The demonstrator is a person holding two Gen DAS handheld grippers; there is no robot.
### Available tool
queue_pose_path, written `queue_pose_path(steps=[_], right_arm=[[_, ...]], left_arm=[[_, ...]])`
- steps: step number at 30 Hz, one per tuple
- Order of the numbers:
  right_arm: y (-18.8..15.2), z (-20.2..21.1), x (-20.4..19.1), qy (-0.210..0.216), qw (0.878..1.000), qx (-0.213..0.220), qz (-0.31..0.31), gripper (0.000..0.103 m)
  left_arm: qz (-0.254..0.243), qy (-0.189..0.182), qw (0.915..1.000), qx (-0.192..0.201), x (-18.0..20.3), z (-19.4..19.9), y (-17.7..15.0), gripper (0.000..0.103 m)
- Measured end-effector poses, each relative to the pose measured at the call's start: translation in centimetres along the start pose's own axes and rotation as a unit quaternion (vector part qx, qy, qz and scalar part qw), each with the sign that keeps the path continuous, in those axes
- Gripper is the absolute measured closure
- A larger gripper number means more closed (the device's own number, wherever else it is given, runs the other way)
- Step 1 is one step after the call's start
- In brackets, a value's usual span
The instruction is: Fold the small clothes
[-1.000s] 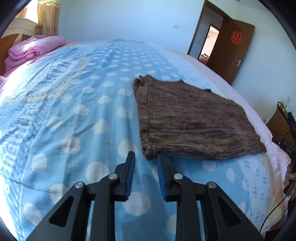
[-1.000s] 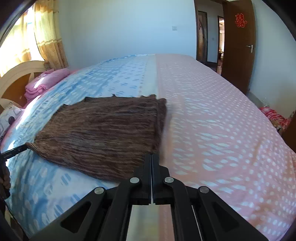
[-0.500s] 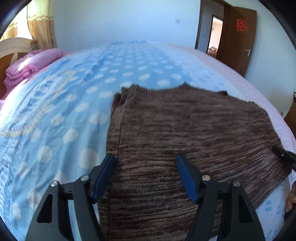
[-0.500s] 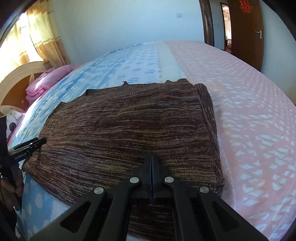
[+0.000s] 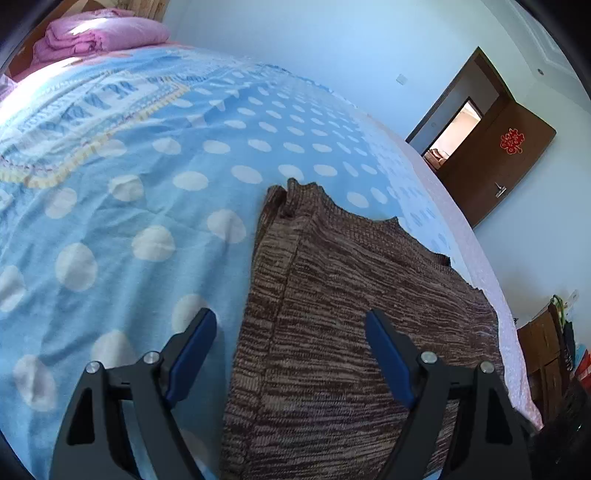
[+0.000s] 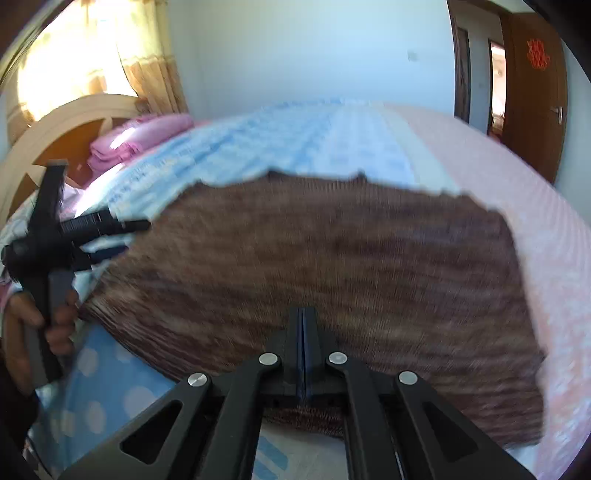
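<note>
Your left gripper [image 5: 291, 332] hangs with its blue-padded jaws spread wide, holding nothing, one pad over the blue polka-dot bedspread [image 5: 147, 206], the other over the brown striped knitted garment [image 5: 354, 317]. Your right gripper [image 6: 303, 334] sits pressed shut at the near hem; whether it pinches cloth, you cannot tell through the blur. The knit lies flat across the bed, spanning blue and pink sheet [image 6: 517, 177]. This looks like the grasping step before a fold: next, lower the left jaws onto that near-left edge and close. Beyond, folded pink bedding [image 5: 99, 33] rests by the headboard.
</note>
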State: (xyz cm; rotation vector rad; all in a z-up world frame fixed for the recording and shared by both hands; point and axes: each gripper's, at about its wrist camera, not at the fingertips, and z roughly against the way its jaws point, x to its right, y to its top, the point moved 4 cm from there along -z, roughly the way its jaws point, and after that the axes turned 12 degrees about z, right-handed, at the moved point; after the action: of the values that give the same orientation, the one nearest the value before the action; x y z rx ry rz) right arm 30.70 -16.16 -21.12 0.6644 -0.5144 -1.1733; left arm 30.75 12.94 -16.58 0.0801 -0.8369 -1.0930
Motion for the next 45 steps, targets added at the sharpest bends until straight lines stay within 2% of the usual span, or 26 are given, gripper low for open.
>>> queue_pose_path(steps=[3, 5, 7, 10, 14, 17, 18, 20, 22, 26, 31, 35, 39, 45], right_arm=[[-0.1, 0.5, 1.2, 0.021, 0.999, 0.014, -0.036, 0.103], [-0.3, 0.3, 1.8, 0.036, 0.998, 0.018, -0.051, 0.103], [-0.5, 0.4, 1.6, 0.041, 0.997, 0.02, -0.055, 0.103], [-0.5, 0.5, 1.7, 0.043, 0.997, 0.023, -0.056, 0.103], [-0.6, 0.3, 1.6, 0.045, 0.997, 0.025, -0.058, 0.103], [-0.7, 0.5, 1.8, 0.049, 0.996, 0.027, -0.062, 0.103], [-0.8, 0.5, 1.8, 0.05, 0.996, 0.028, -0.063, 0.103], [-0.8, 0.5, 1.9, 0.053, 0.996, 0.029, -0.065, 0.103], [-0.9, 0.5, 2.0, 0.056, 0.996, 0.03, -0.068, 0.103], [-1.1, 0.6, 2.2, 0.067, 0.994, 0.034, -0.079, 0.103], [-1.3, 0.6, 2.4, 0.075, 0.993, 0.036, -0.087, 0.103], [-1.4, 0.6, 2.5, 0.082, 0.992, 0.037, -0.093, 0.103], [-1.5, 0.5, 2.6, 0.088, 0.99, 0.038, -0.099, 0.103], [-1.5, 0.4, 2.5, 0.09, 0.99, 0.037, -0.101, 0.103]], left_arm=[[0.006, -0.005, 1.0, 0.005, 0.2, -0.5, 0.1, 0.02], [0.001, 0.003, 1.0, 0.009, 0.2, -0.4, -0.2, 0.04], [0.0, 0.001, 1.0, 0.006, 0.1, 0.0, -0.7, 0.052], [0.006, -0.013, 0.9999, 0.005, -0.2, 0.6, -1.4, 0.054], [0.0, -0.005, 1.0, 0.005, 0.1, 0.4, -1.5, 0.046], [0.012, -0.009, 0.9999, 0.003, 0.1, 0.0, -0.9, 0.051], [0.023, -0.013, 0.9996, 0.004, -0.1, 0.0, -0.8, 0.054], [0.029, 0.0, 0.9995, 0.008, -0.3, -0.1, -0.6, 0.081], [0.023, -0.001, 0.9997, 0.007, 0.1, -0.2, -0.7, 0.088], [-0.015, 0.028, 0.9989, 0.035, 2.4, 0.4, -0.9, 0.09], [-0.099, 0.011, 0.9925, 0.07, 8.6, 1.8, -2.0, 0.091], [-0.165, -0.005, 0.9848, 0.054, 12.5, 0.5, -4.5, 0.093], [-0.177, 0.015, 0.9838, 0.021, 11.9, -2.9, -6.7, 0.094], [-0.174, 0.001, 0.9845, 0.021, 11.7, -2.8, -6.8, 0.094]])
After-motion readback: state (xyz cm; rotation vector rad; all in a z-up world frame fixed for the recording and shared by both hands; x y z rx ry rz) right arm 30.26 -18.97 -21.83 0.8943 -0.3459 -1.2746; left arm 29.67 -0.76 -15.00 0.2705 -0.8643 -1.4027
